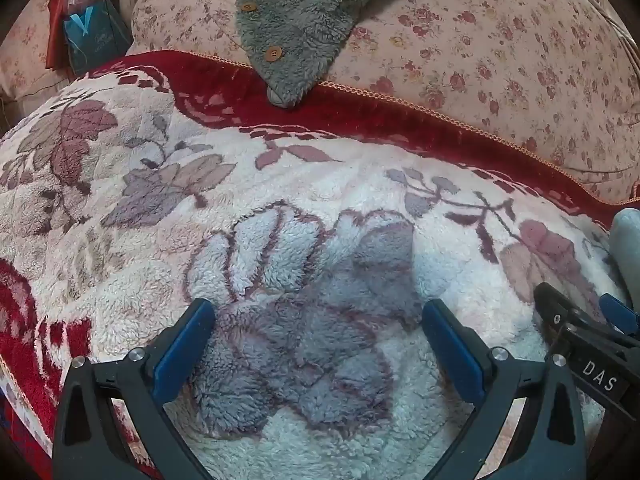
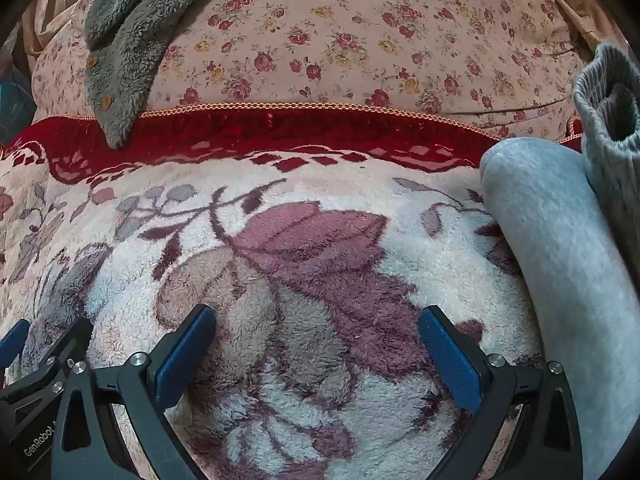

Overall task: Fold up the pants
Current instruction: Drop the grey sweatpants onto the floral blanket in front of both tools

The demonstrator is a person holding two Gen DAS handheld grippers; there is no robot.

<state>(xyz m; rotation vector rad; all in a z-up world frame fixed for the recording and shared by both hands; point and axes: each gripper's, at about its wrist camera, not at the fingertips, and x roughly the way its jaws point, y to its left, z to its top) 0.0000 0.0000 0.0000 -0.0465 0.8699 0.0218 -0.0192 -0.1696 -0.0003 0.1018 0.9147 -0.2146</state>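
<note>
The grey pants [image 2: 568, 264] lie in a folded bundle at the right edge of the right wrist view, with the ribbed waistband [image 2: 604, 92] standing up behind. A sliver of the pants [image 1: 628, 240] shows at the far right of the left wrist view. My right gripper [image 2: 318, 352] is open and empty over the fleece blanket [image 2: 304, 248], left of the pants. My left gripper [image 1: 318, 344] is open and empty over the blanket [image 1: 280, 208]. The right gripper [image 1: 592, 332] shows in the left wrist view, beside the left one.
A grey fleece garment with wooden buttons [image 1: 296, 20] hangs over a floral pillow [image 1: 500, 60] behind the blanket's red border [image 1: 380, 116]; it also shows in the right wrist view [image 2: 128, 40]. A blue box [image 1: 94, 40] stands at the far left.
</note>
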